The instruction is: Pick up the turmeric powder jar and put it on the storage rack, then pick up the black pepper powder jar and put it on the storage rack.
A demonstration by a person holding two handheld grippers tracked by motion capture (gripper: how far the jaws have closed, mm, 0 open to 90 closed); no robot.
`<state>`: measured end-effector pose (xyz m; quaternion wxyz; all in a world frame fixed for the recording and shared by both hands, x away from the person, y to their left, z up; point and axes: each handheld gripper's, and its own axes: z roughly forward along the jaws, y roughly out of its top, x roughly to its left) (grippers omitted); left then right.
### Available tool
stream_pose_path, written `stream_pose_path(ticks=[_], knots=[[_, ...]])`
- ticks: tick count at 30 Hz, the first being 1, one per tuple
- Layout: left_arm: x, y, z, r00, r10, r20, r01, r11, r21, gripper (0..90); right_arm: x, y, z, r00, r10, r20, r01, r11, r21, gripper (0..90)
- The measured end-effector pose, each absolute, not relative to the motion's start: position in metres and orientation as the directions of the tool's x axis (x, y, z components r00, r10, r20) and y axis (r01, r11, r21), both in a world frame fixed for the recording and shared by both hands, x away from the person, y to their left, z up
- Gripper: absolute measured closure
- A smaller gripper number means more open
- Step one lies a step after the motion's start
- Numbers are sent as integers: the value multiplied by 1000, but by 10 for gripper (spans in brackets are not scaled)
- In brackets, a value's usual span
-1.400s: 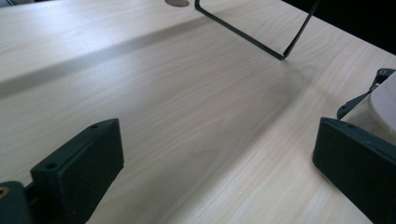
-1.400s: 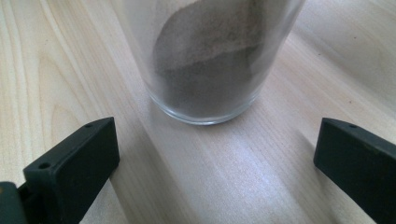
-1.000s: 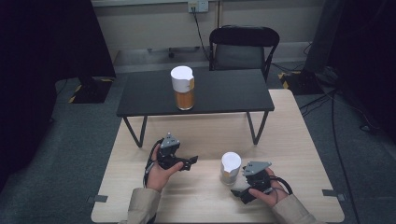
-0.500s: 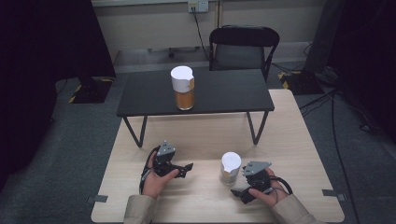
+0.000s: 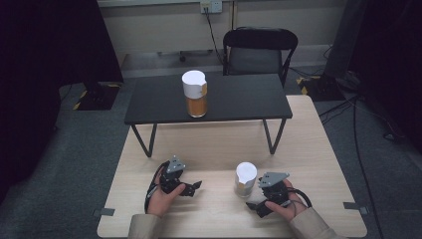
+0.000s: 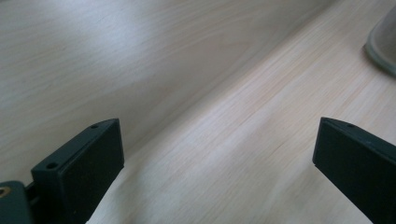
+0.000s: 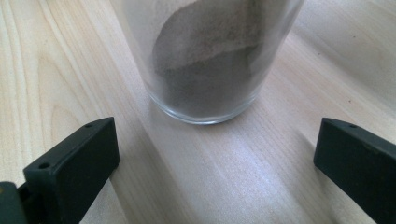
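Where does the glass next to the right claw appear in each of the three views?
High view: the glass stands low and right of centre, just left of the right claw.
Left gripper view: its base sits at the right edge, upper corner.
Right gripper view: top centre, ahead of the open jaws.
Shared landmark: the pale wooden table.

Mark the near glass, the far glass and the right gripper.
near glass (image 5: 246, 179), high view, its side wall
far glass (image 5: 195, 97), high view, its orange lower half
right gripper (image 5: 255, 206), high view, between its fingers
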<state>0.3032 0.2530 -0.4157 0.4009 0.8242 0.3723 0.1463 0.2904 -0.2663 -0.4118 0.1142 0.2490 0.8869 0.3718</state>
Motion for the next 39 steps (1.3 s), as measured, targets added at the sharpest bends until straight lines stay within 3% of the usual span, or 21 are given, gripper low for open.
stream_pose_path(ticks=[13,39], knots=[[304,245,-414,705,710,-1,495,-491,717,13,290,-266,-412,-850,527,-17,357,599,716,0],[304,247,-417,709,705,-5,488,-486,725,0,291,-266,-412,-852,524,-17,355,601,716,0]])
